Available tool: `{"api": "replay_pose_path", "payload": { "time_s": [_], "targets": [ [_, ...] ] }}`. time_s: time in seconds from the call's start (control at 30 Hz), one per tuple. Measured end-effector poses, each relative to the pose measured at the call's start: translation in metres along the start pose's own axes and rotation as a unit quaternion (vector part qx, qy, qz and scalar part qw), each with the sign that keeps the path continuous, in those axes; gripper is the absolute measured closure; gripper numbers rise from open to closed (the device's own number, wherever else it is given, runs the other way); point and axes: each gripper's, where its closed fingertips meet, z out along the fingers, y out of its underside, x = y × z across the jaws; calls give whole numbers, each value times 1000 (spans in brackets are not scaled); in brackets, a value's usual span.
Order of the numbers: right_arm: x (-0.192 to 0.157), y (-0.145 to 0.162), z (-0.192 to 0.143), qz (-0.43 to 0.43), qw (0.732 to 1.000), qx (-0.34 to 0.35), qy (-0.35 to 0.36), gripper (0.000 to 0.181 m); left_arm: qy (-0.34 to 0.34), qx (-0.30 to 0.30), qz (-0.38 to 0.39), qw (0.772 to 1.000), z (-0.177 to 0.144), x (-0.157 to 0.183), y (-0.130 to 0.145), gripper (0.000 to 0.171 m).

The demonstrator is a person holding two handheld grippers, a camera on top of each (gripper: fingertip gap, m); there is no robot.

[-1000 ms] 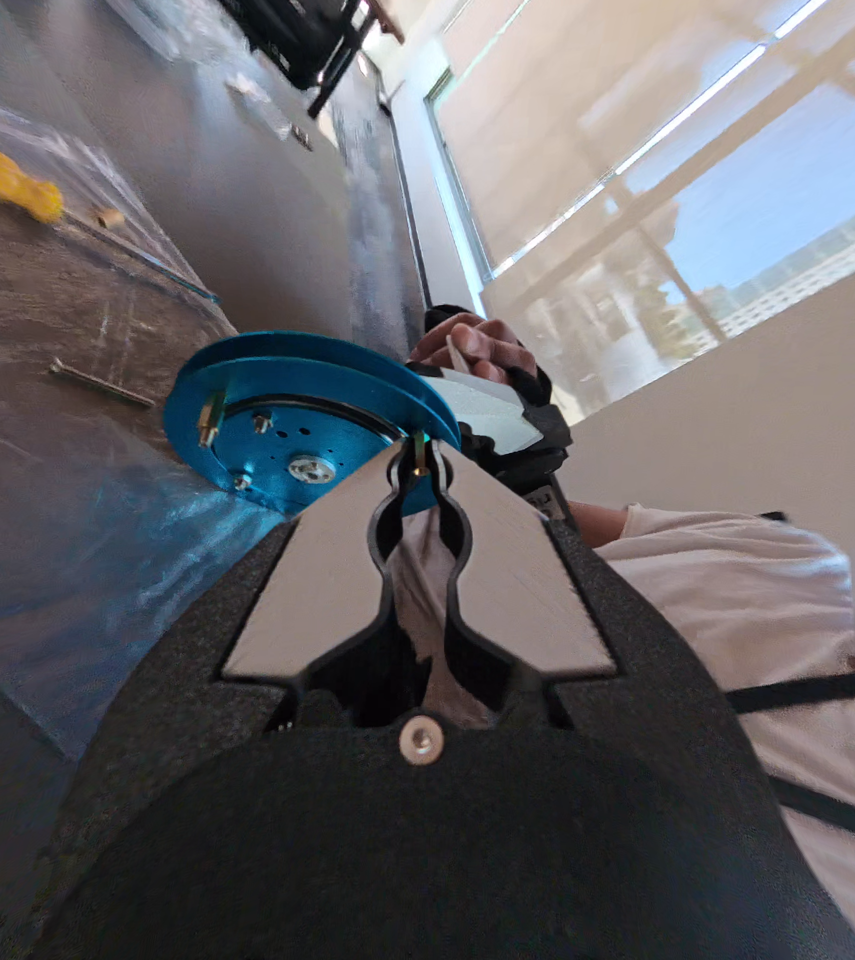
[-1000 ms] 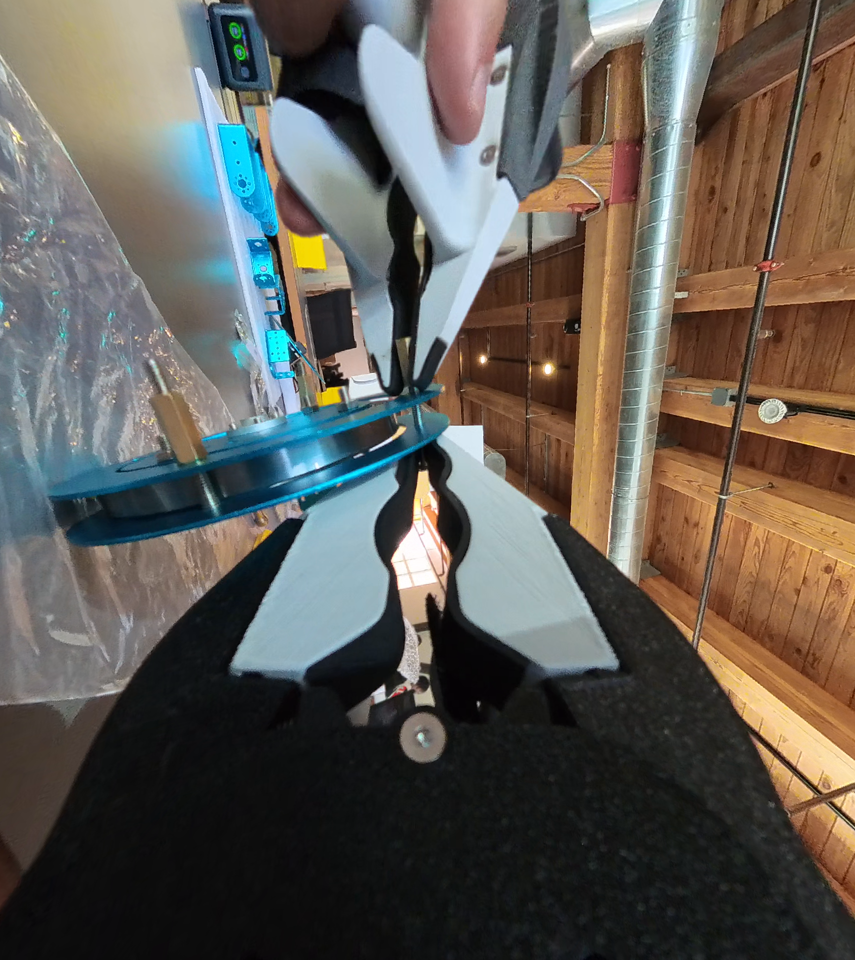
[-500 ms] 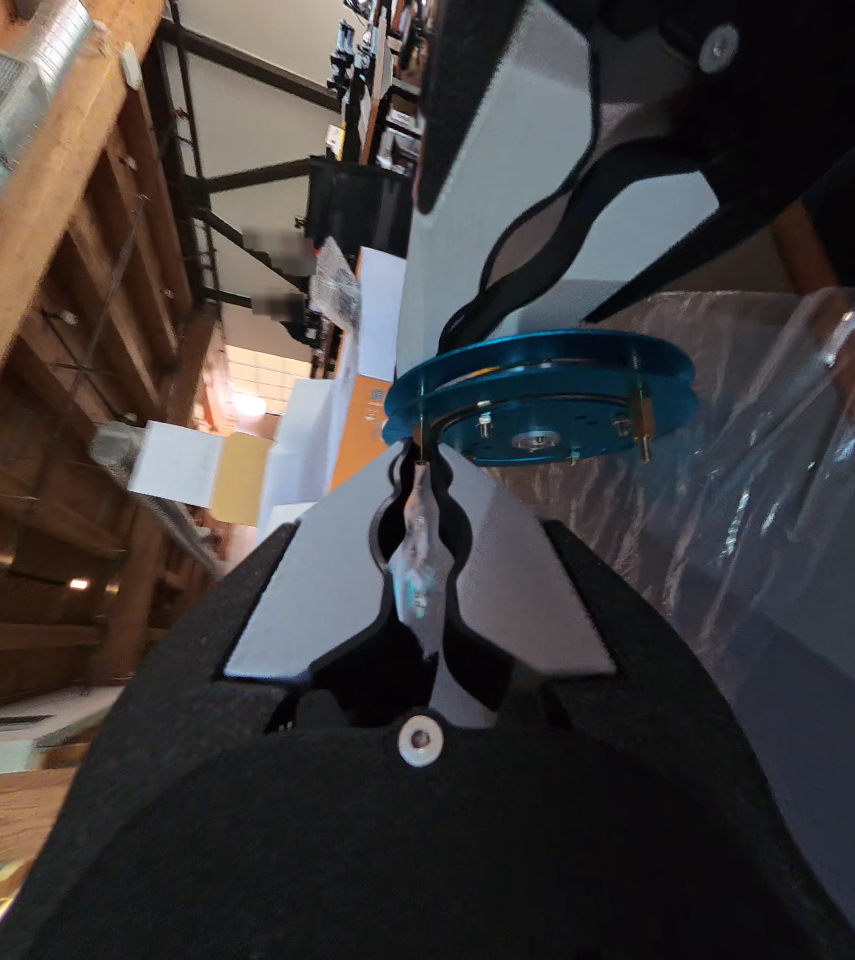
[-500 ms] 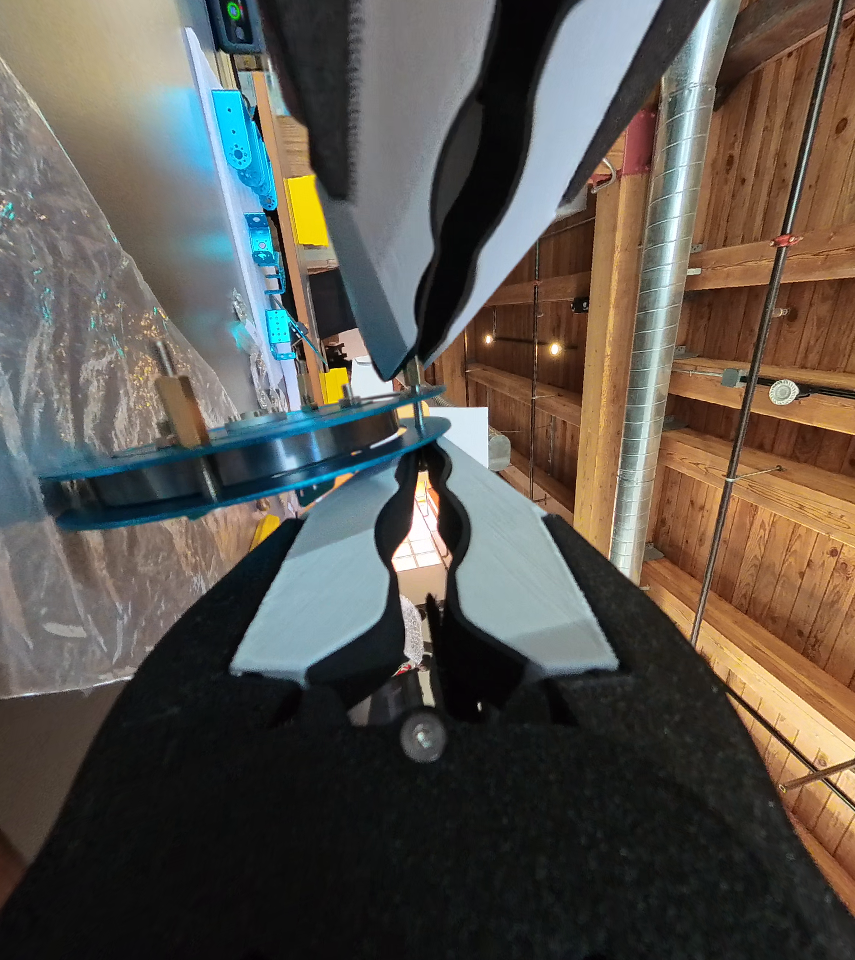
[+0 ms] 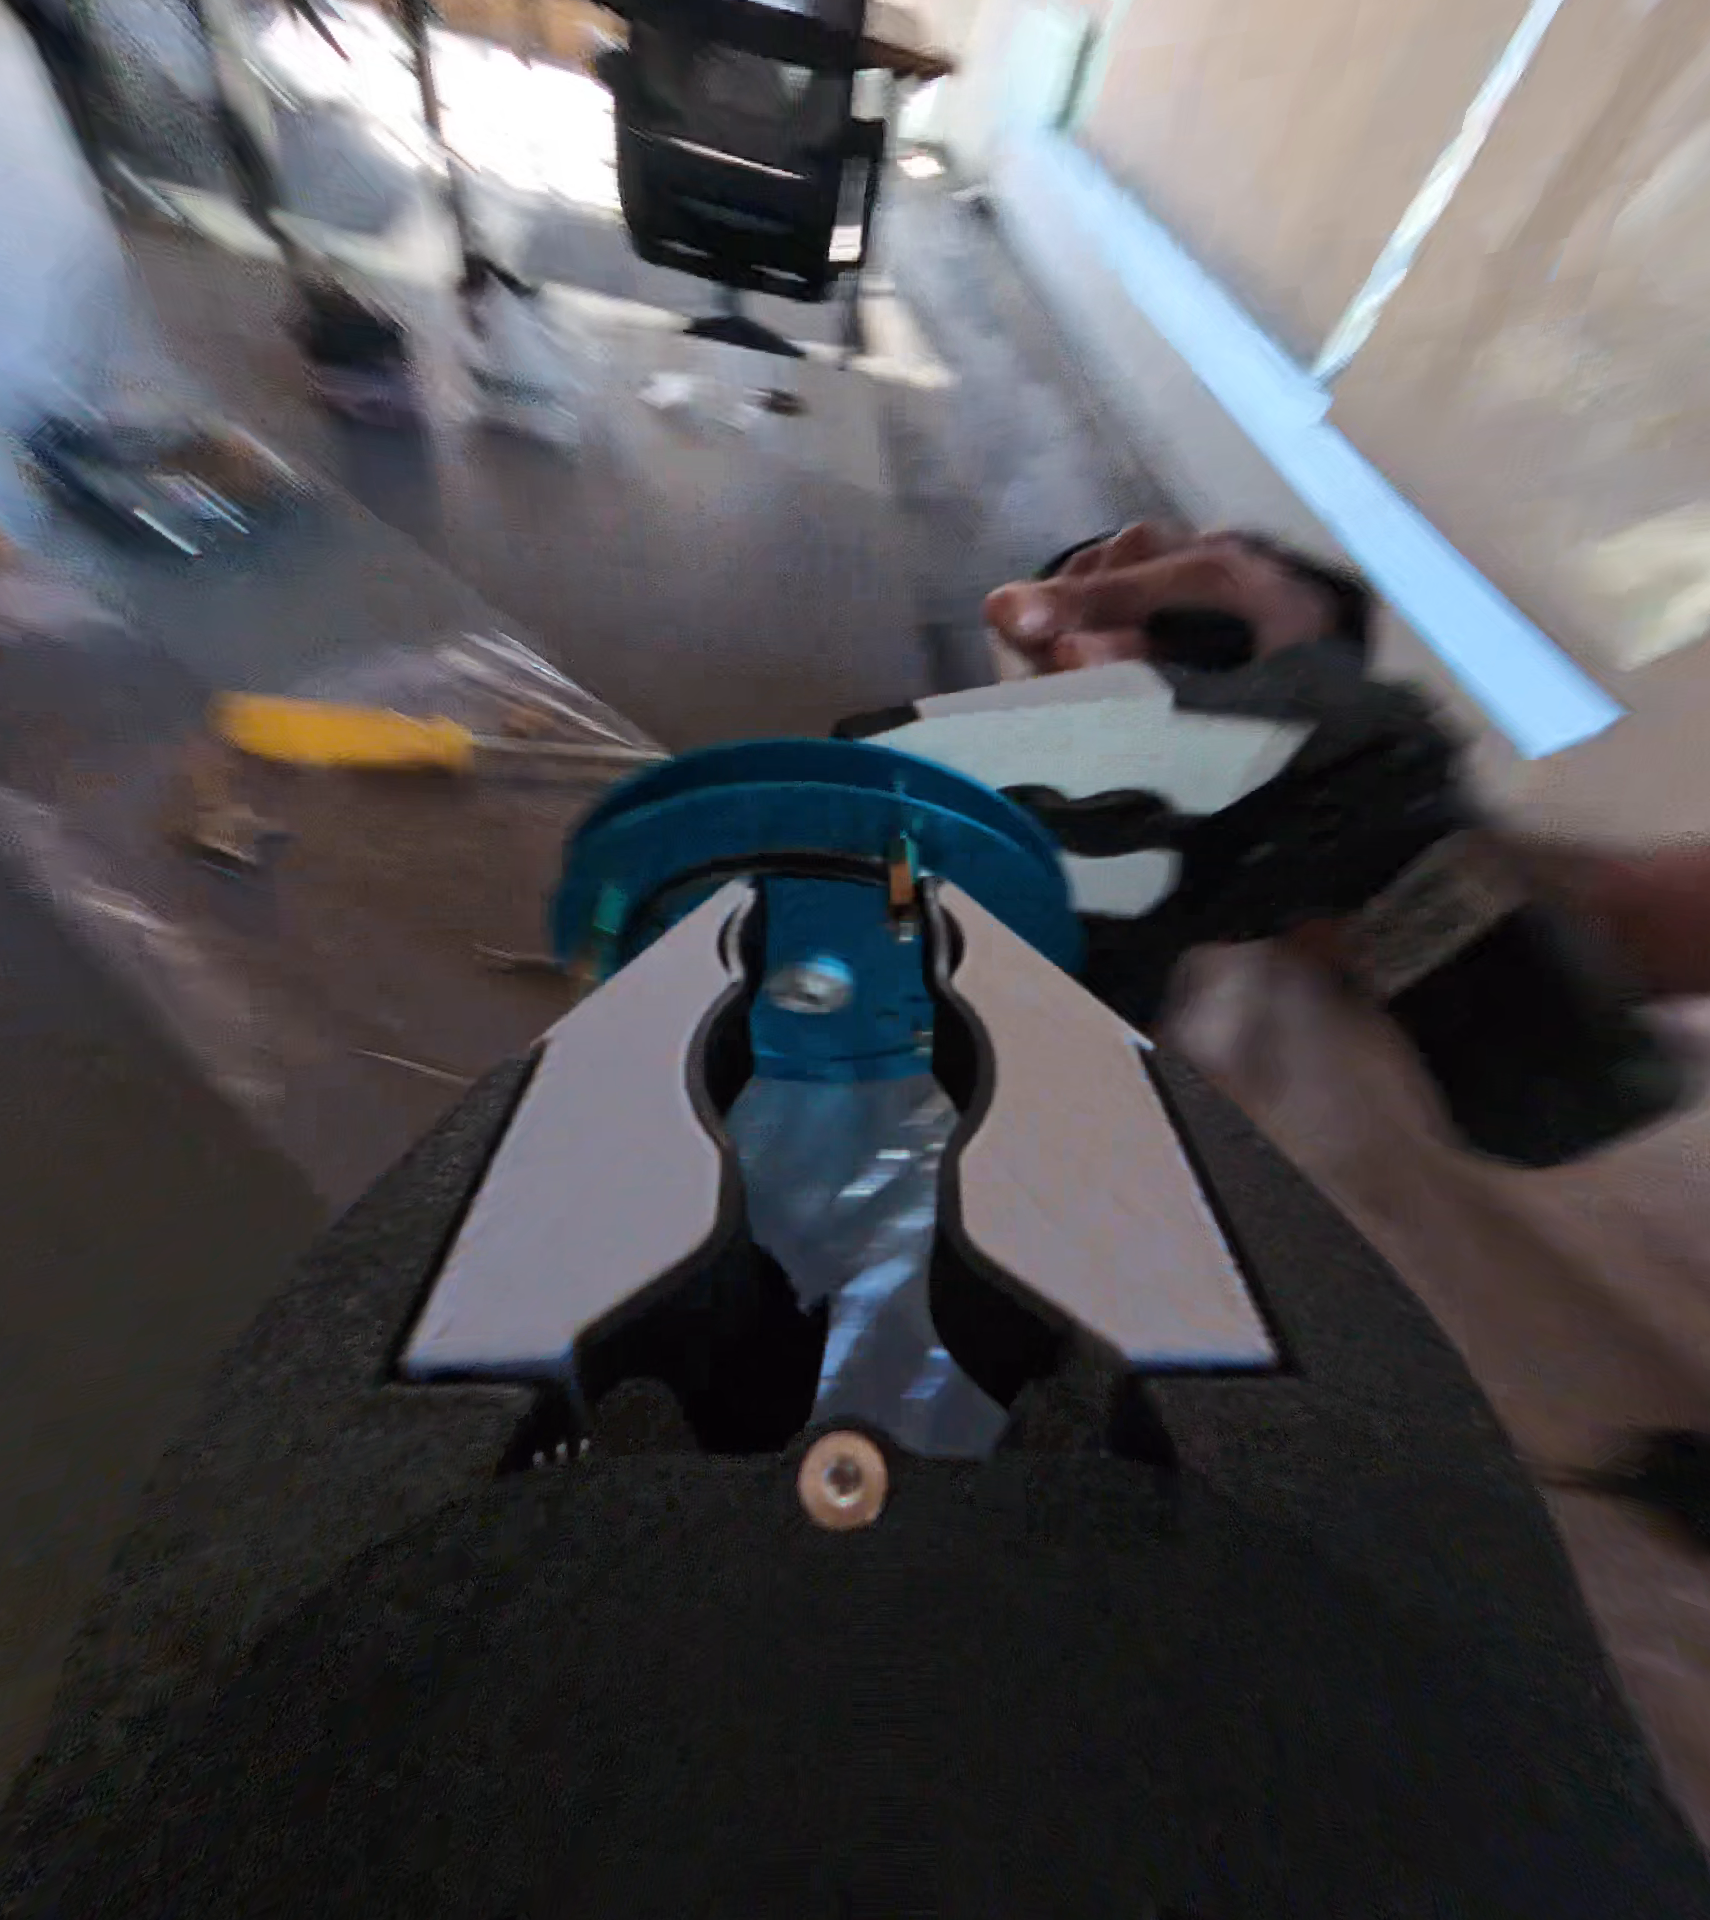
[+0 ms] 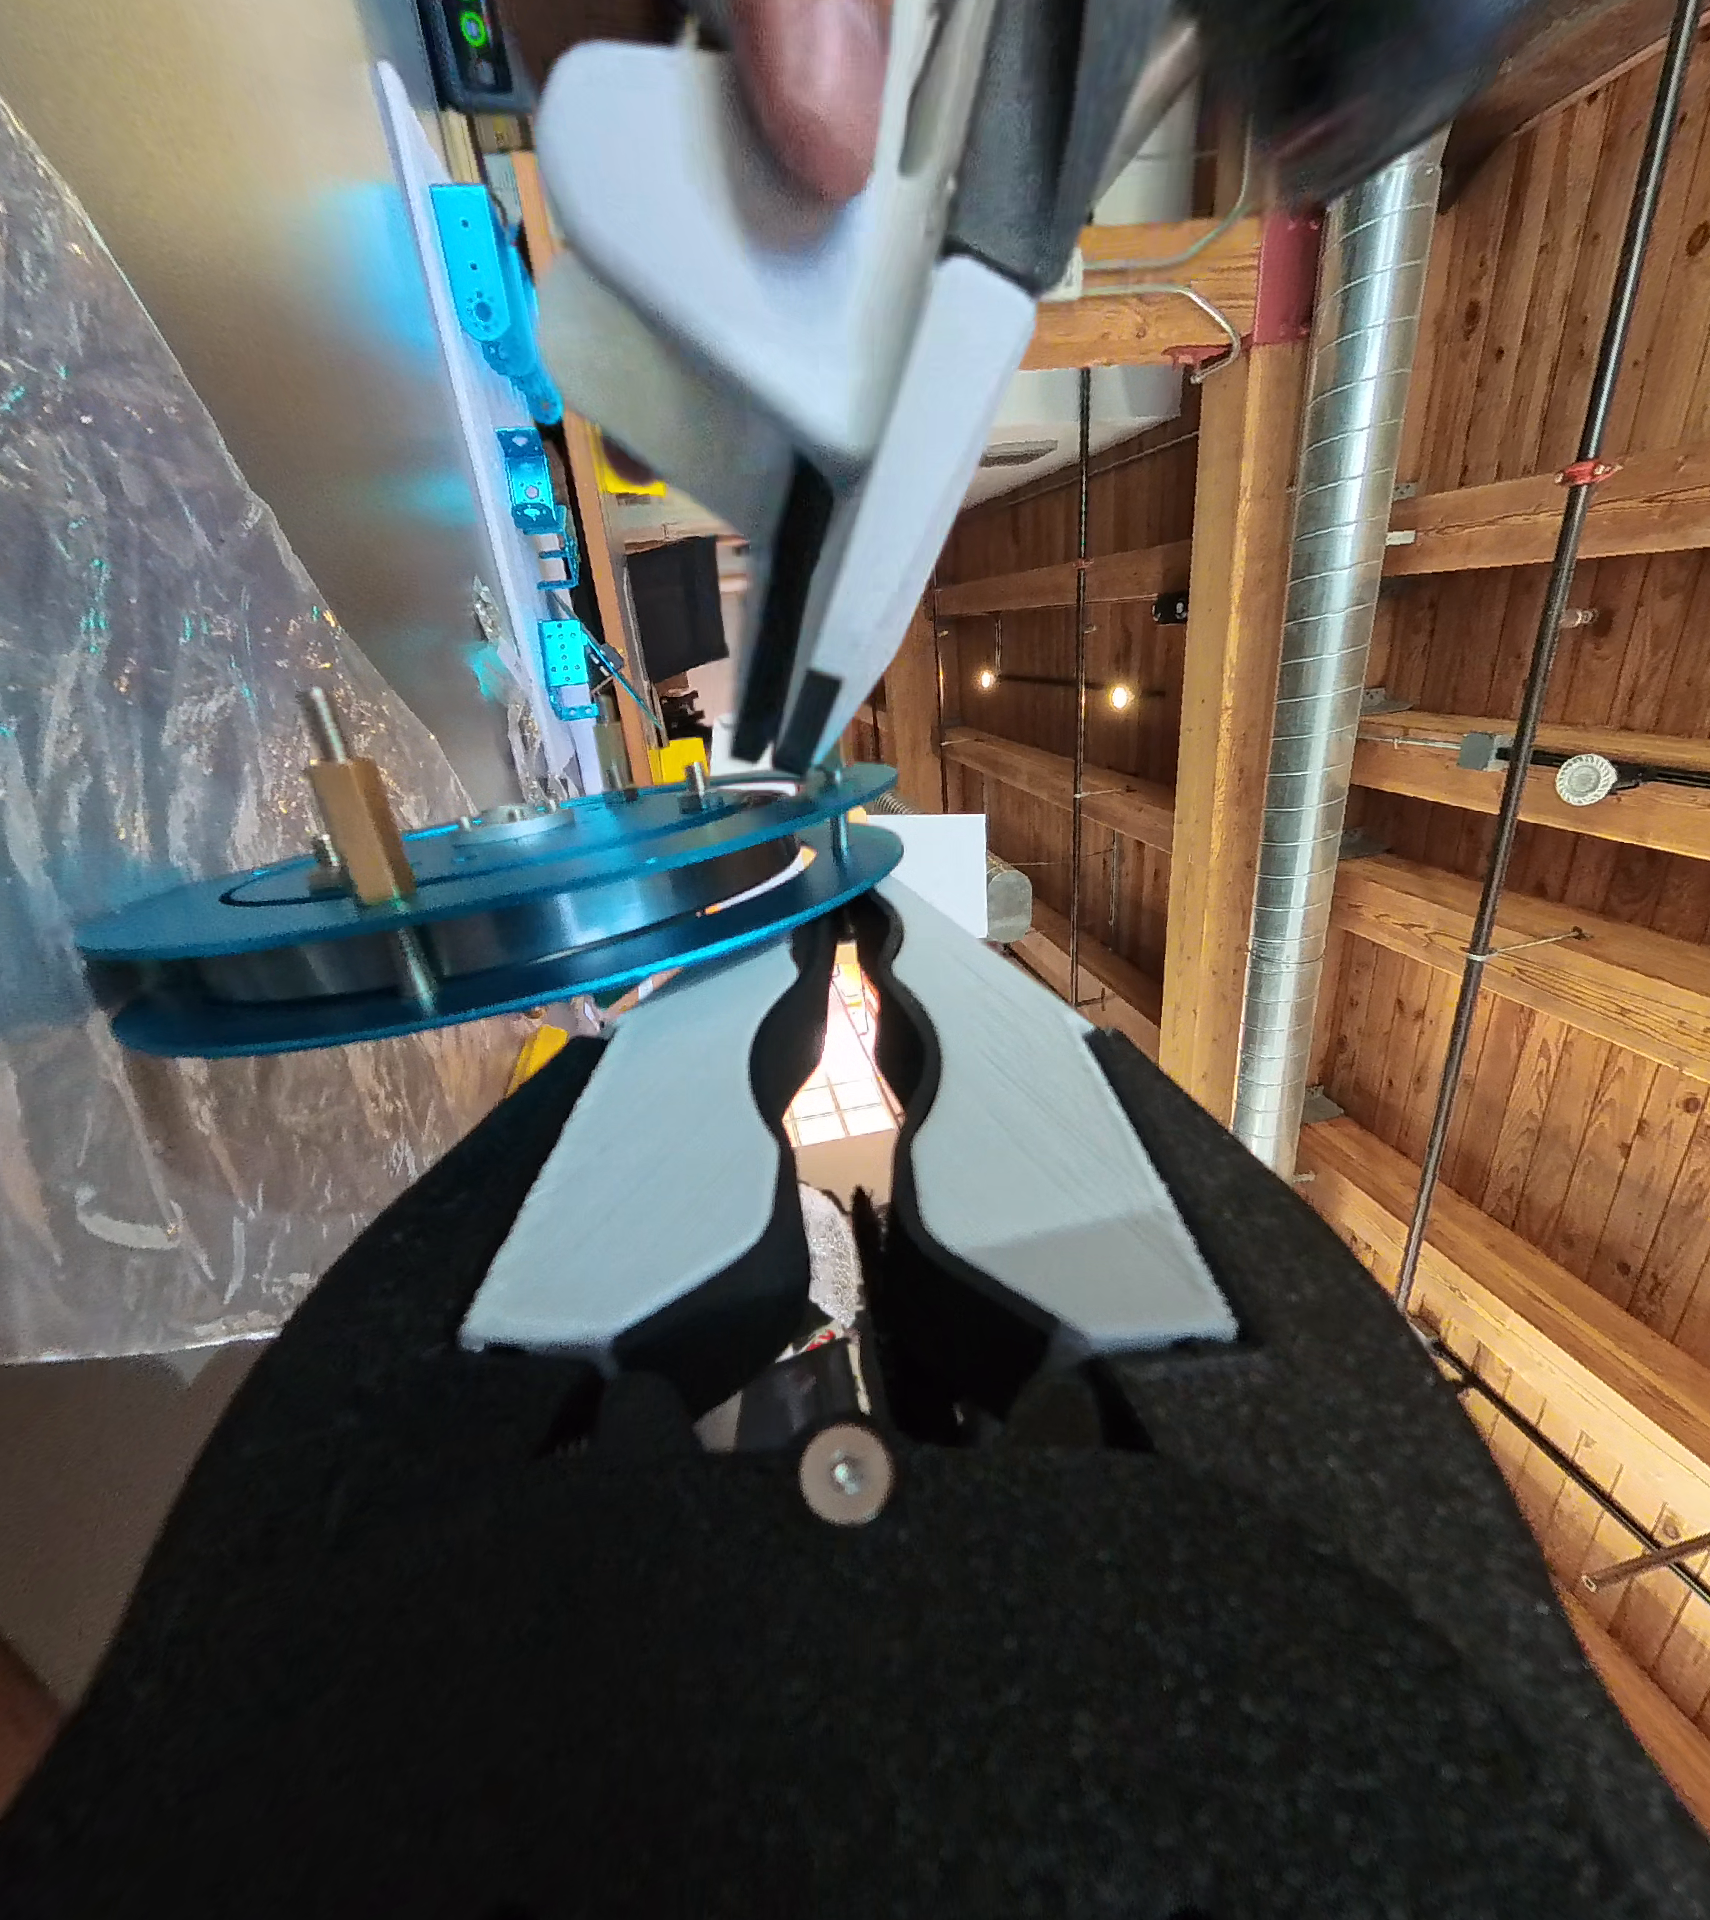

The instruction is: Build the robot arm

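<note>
Over the plastic-sheeted worktop, the blue two-disc wheel hangs clear of the surface. The right gripper is pinched tight on its lower rim. The left gripper is partly parted, its tips at the upper disc and gripping nothing. A brass standoff stands on top.

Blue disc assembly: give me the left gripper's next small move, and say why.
Probably ease the left gripper down over the small stud near the rim of the blue disc assembly. Its jaws stand apart just above that stud, while the right gripper, shut on the rim beside it, holds the assembly.
</note>
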Motion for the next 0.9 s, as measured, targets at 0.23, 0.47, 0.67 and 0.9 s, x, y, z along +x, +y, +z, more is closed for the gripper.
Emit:
{"api": "replay_pose_path", "payload": {
  "time_s": [0.23,0.47,0.67,0.9],
  "targets": [
    [0,2,0,0,1000,-9,-1,180,-290,-69,512,805,1,2,-6,167],
    [0,3,-3,7,1000,-2,3,180,-41,-36,-10,998,4,14,-8,168],
    [1,5,-4,8,1000,0,0,180,198,56,-372,905,2,16,-13,166],
    [0,2,-2,1,1000,-7,-1,180,-138,-27,231,963,-1,8,4,167]
  ]
}}
